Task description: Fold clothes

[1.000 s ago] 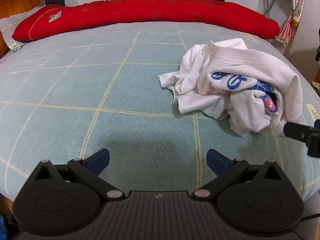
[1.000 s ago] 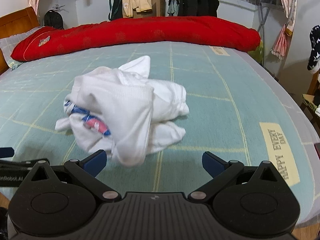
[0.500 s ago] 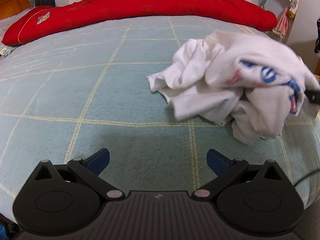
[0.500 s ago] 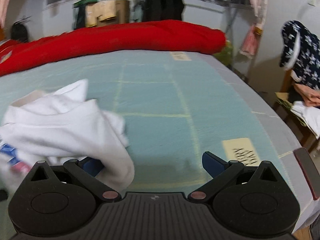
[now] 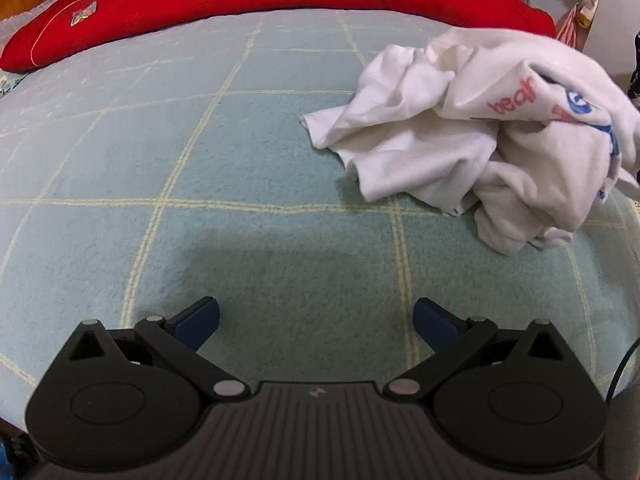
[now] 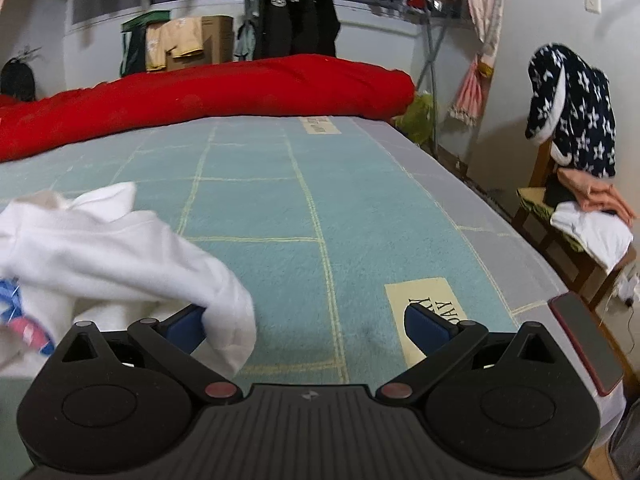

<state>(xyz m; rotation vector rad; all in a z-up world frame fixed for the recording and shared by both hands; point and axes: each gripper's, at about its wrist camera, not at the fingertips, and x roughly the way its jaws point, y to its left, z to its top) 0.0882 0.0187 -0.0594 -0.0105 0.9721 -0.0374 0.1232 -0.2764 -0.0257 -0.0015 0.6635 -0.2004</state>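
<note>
Our left gripper (image 5: 316, 320) gapes wide over bare bed (image 5: 200, 160). Our right gripper (image 6: 306, 326) is spread too, the crumpled white shirt (image 6: 100, 248) draped against its left finger, perhaps touching. Behind lies a red quilt (image 6: 240, 88).

Dim indoor light, fisheye-bent edges, soft shadow on blanket (image 5: 256, 272), motion-blurred white shirt (image 6: 100, 248).

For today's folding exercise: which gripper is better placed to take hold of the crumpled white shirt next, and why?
Right. The right gripper is open with the white shirt draped against its left finger; the left gripper is open over bare blanket.
</note>
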